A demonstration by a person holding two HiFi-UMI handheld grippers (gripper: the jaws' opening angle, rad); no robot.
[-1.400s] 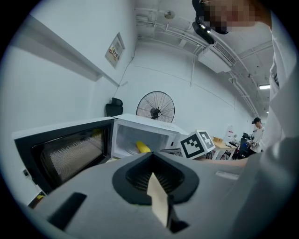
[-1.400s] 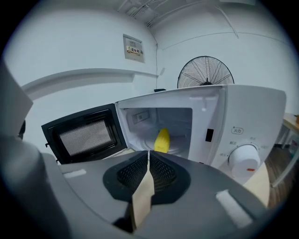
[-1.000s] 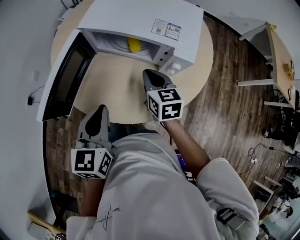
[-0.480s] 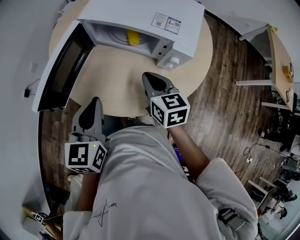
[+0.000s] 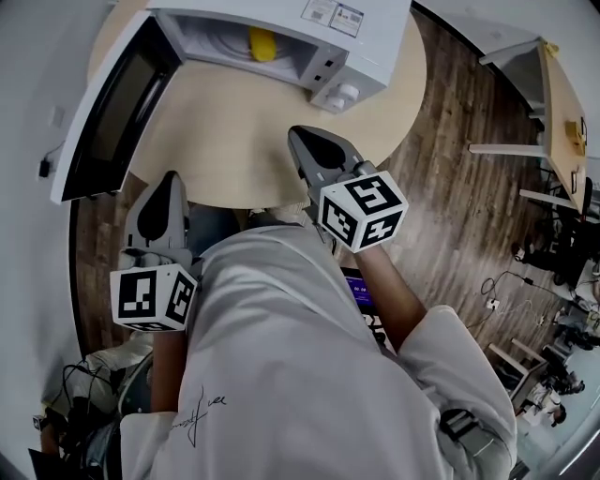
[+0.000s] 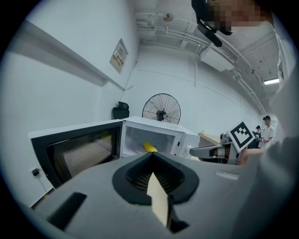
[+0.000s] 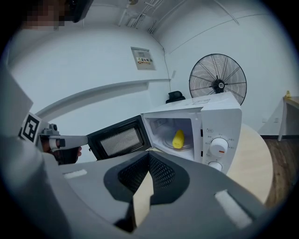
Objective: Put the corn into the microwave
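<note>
Corn [image 5: 262, 44] lies inside the microwave [image 5: 281, 17] at the surface's [image 5: 234, 141] far edge, door [image 5: 108, 112] open. Left gripper [image 5: 165, 192] and right gripper [image 5: 311, 150], jaws together and empty, have withdrawn toward the near edge. Placement judged complete; the door is not yet closed.

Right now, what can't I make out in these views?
Head view: most of the corn sits under the microwave roof.
Head view: the microwave's back is cut off by the top edge.
Head view: the table near edge is behind the person's torso.
Right gripper view: the dial markings are too small.
Right gripper view: the wall notice print is too small.
</note>
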